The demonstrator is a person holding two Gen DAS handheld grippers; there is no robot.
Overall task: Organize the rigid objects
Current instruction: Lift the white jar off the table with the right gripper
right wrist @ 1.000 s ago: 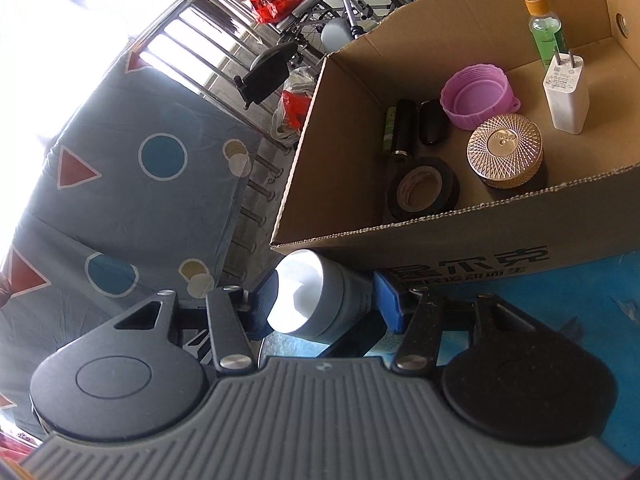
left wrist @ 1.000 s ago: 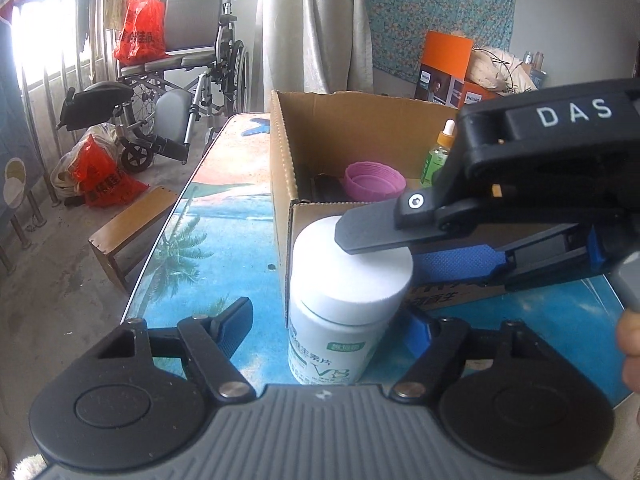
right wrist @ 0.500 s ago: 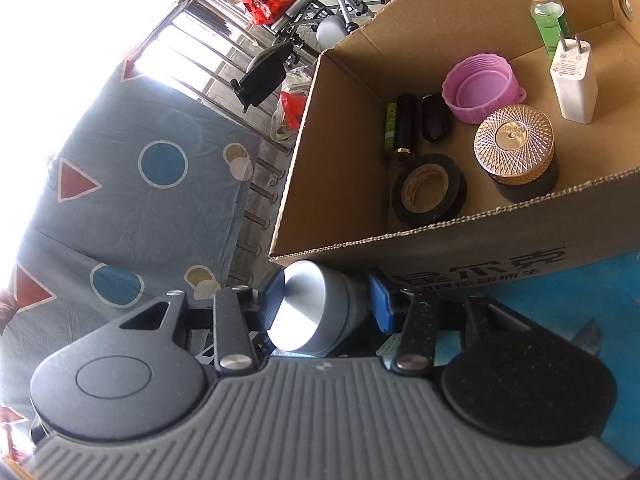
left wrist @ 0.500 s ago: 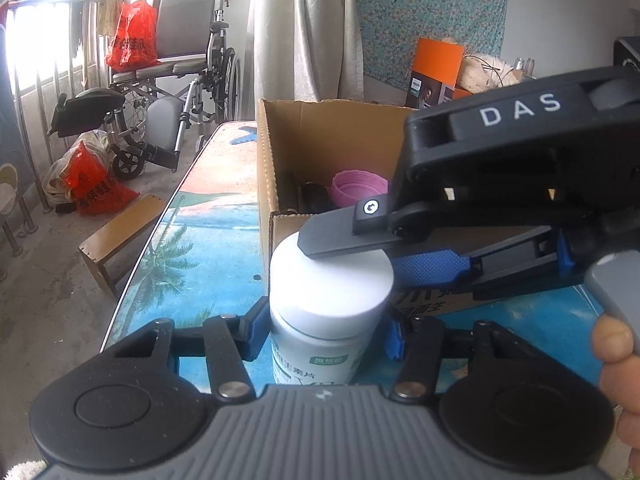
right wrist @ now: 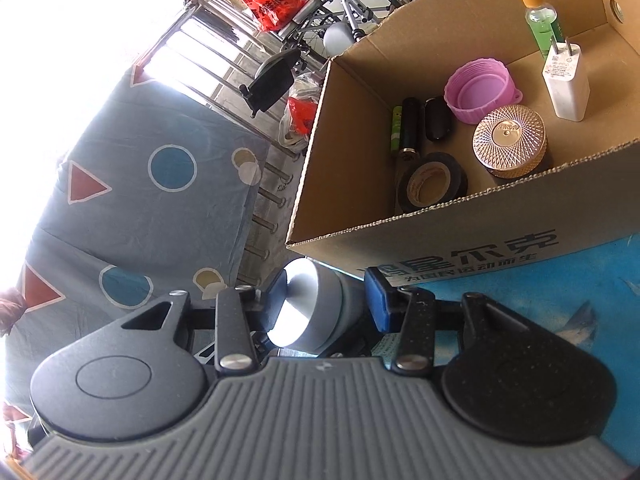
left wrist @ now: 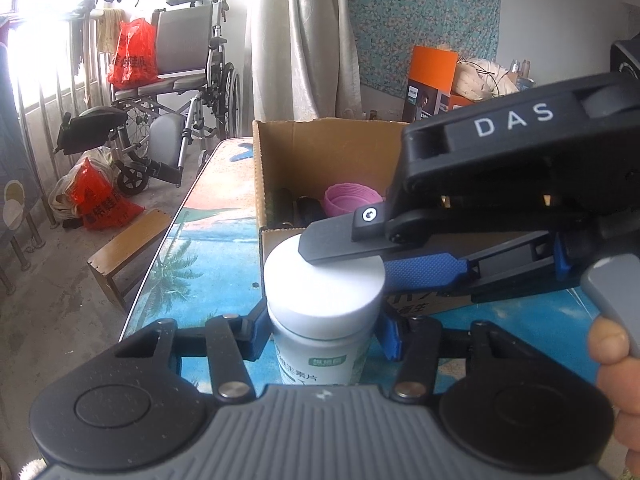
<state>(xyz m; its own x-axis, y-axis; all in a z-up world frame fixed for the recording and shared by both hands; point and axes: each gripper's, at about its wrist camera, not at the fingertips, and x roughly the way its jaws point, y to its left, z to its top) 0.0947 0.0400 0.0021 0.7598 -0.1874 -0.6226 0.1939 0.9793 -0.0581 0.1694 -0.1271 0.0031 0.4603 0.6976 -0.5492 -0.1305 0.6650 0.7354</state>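
- left wrist view: the left gripper (left wrist: 324,334) has its blue pads pressed on both sides of the body of a white plastic supplement bottle with a wide white screw cap (left wrist: 324,284); its jaws have just been closing, with the bottle between them.
- the bottle stands upright above a glossy blue table printed with palm trees (left wrist: 208,264), just in front of the near wall of an open brown cardboard box (left wrist: 328,148); whether its base touches the table is hidden.
- the right gripper (left wrist: 348,256) comes in from the right of this view, a black body marked "das"; one black finger lies across the top of the cap and a blue pad (left wrist: 424,272) sits against the cap's right edge.
- part of a hand (left wrist: 612,360) holds that gripper at the right edge.
- right wrist view: the right gripper pinches the white cap from both sides; its jaws have just been closing, with the cap between them.
- inside the box: a pink ribbed plastic lid (right wrist: 482,90), a round rose-gold patterned jar (right wrist: 510,140), a roll of black tape (right wrist: 434,186), a white wall charger (right wrist: 566,80), a green dropper bottle (right wrist: 540,16) and some dark cylindrical items (right wrist: 412,126) along the left wall.
- beyond the table stand a folding wheelchair (left wrist: 180,68), red plastic bags (left wrist: 132,54) and a low wooden bench (left wrist: 128,244).
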